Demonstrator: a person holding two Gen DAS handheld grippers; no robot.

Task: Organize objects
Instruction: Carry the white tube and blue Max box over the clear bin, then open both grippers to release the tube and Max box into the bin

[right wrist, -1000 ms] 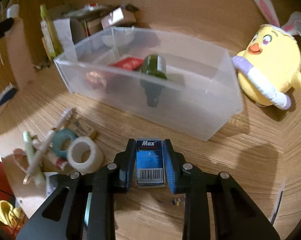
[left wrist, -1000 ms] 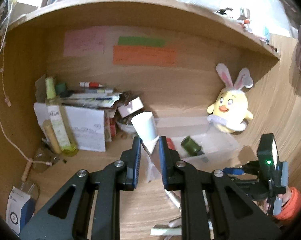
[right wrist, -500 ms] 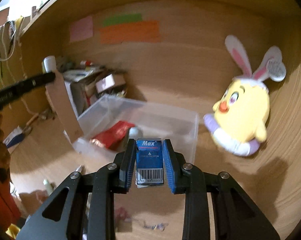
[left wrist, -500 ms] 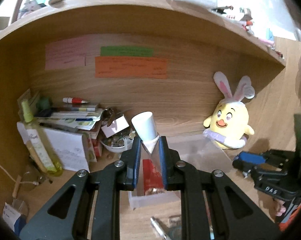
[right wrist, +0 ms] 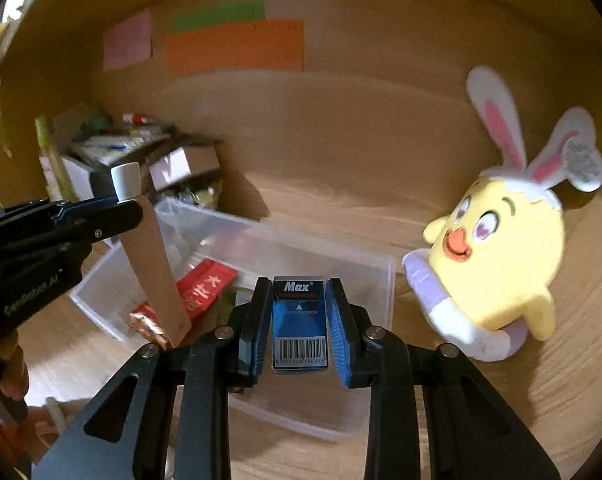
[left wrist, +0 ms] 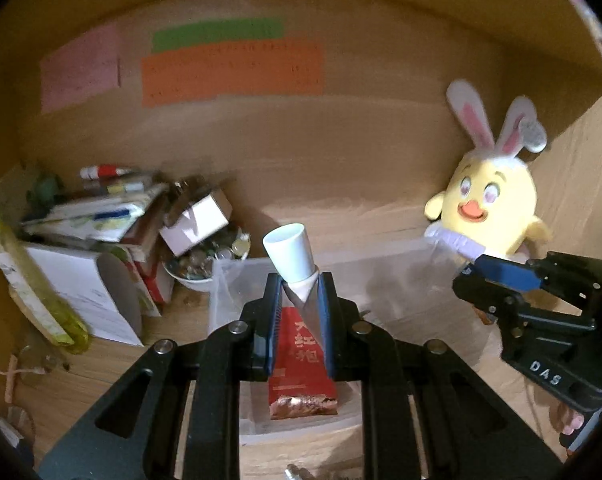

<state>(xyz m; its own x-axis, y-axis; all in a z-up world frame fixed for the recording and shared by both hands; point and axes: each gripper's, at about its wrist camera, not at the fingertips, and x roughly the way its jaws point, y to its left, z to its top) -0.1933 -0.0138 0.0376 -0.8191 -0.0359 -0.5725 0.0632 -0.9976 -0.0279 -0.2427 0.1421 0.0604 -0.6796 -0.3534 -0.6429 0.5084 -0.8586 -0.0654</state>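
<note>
Left gripper (left wrist: 299, 312) pinching a white-capped tube (left wrist: 291, 258), right gripper (right wrist: 300, 320) clamped on a blue Max staple box (right wrist: 299, 322), both above the clear plastic bin (right wrist: 377, 276).

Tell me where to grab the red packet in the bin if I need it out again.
Grip the red packet across its narrow width near the crimped foil end, coming straight down from above. It lies flat on the floor of the clear bin, so the walls block a side approach. Both grippers are full now; free one first.
</note>
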